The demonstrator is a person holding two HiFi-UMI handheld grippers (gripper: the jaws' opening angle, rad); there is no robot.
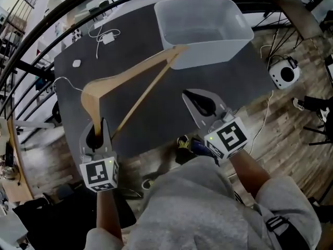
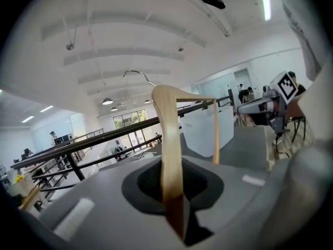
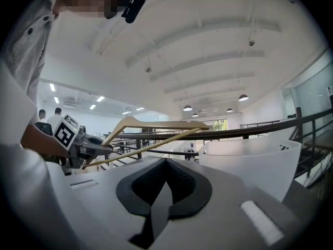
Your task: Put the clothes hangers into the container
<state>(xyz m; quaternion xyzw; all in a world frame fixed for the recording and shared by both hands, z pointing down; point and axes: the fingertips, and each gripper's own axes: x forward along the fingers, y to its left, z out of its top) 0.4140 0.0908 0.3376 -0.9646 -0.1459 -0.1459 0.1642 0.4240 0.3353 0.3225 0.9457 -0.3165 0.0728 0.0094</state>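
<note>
**Inspector A:** Your left tool [image 1: 98,132] is clamping one end of the wooden hanger [image 1: 130,74], with the jaws pinching the wood. Your right tool [image 1: 205,108] is sitting closed on nothing, off to its right over the dark surface [image 1: 156,113].

**Inspector B:** The hanger is stretching up and away towards the white container [image 1: 203,33]. Its far end is reaching the near rim but, as I am judging it, is not yet inside.

**Inspector A:** Risk one: you are gripping at the very tip, so the long end is probably levering in the jaws and could be swinging or slipping out. Risk two: the far corner may be catching the rim and shoving the light container across the surface.

**Inspector B:** I am adding the metal hook [image 2: 135,71], which could be snagging on the wall.

**Inspector A:** A white charger with its cable [image 1: 106,37] and a small white puck [image 1: 76,63] are lying at the far left, well apart from your line. A black railing [image 2: 107,138] is running beyond the surface. Nothing is standing between hanger and container.
</note>
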